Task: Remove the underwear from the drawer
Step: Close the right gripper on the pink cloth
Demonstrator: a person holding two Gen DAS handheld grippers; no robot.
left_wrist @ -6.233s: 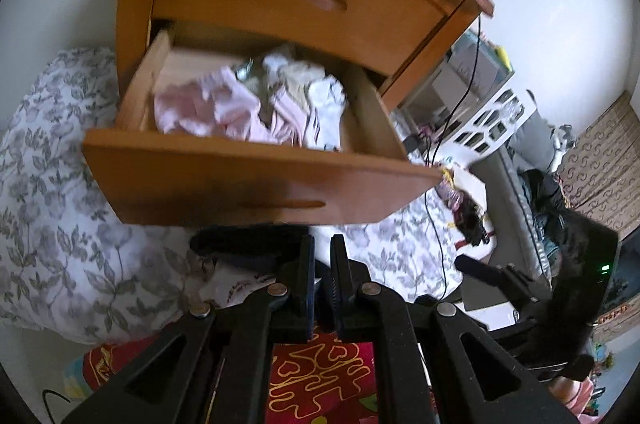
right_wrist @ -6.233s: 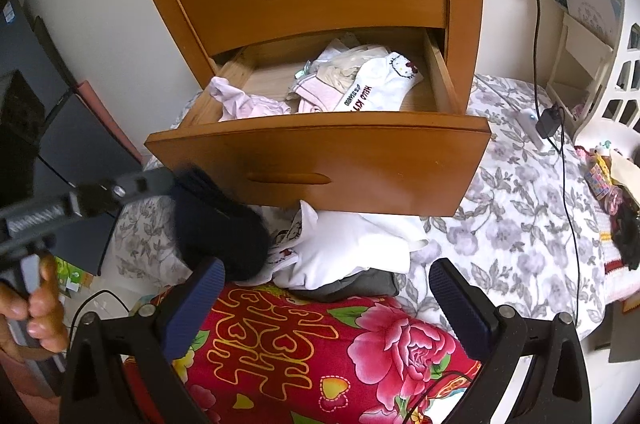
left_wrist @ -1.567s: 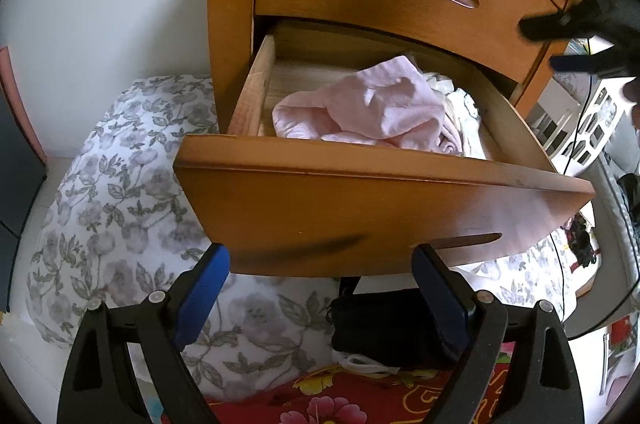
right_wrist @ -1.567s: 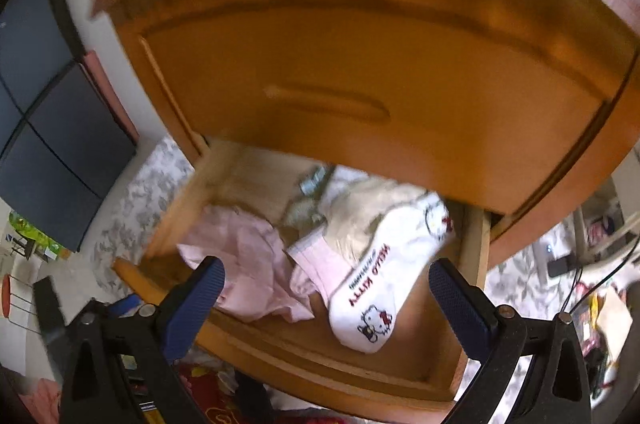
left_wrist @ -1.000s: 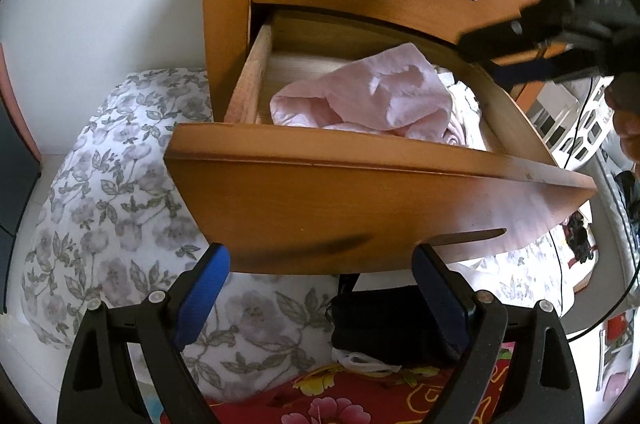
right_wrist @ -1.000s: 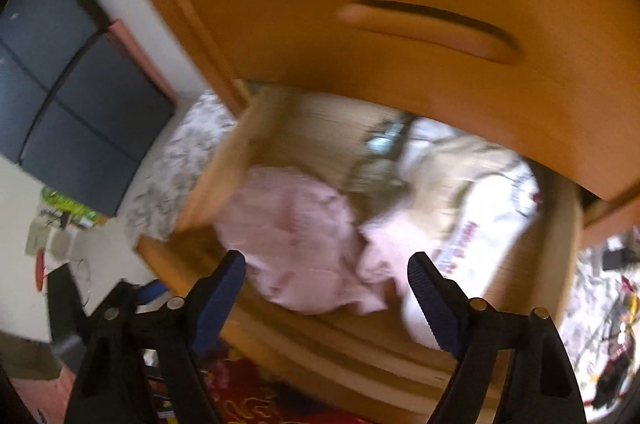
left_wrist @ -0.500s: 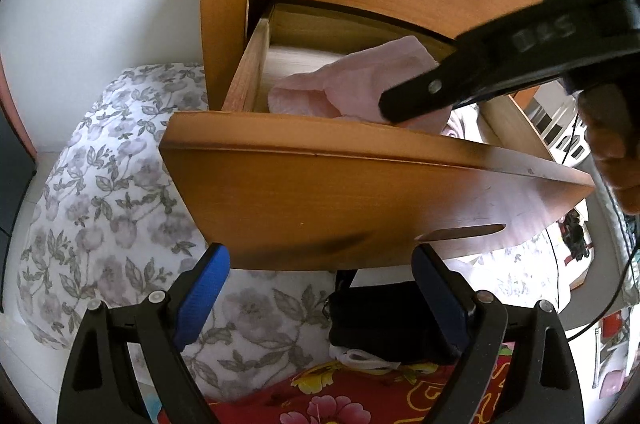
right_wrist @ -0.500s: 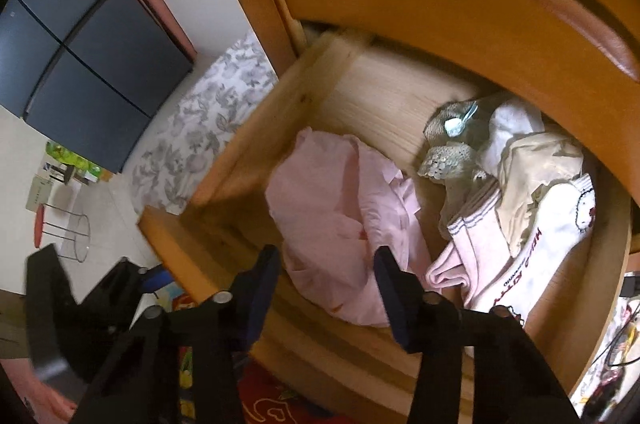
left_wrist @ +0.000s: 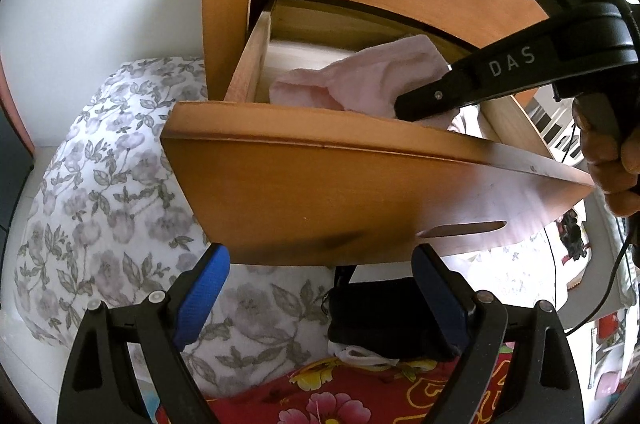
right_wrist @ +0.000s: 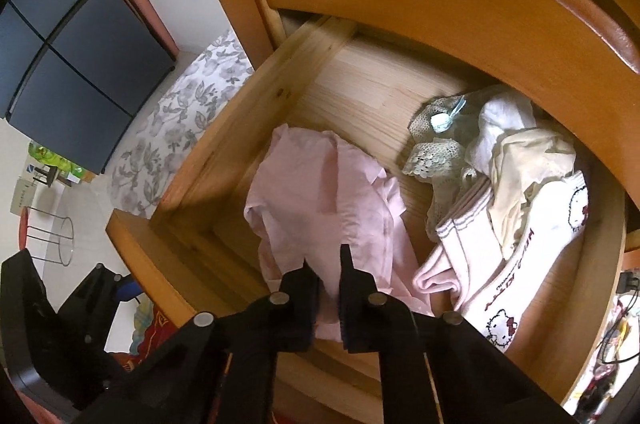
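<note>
Both grippers aim at the drawer [right_wrist: 192, 180]: right gripper [right_wrist: 323, 264] pinched on pink underwear [right_wrist: 320, 192] lying directly ahead, left gripper [left_wrist: 320, 264] wide, empty, outside

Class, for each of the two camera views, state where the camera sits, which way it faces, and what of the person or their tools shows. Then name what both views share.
Left wrist: on the left hand-held gripper, outside and below the open drawer, facing its front; open jaws, the person's hand.
Right wrist: on the right hand-held gripper, looking down into the drawer; jaws shut on pink underwear.
Shared: drawer, pink underwear.
</note>
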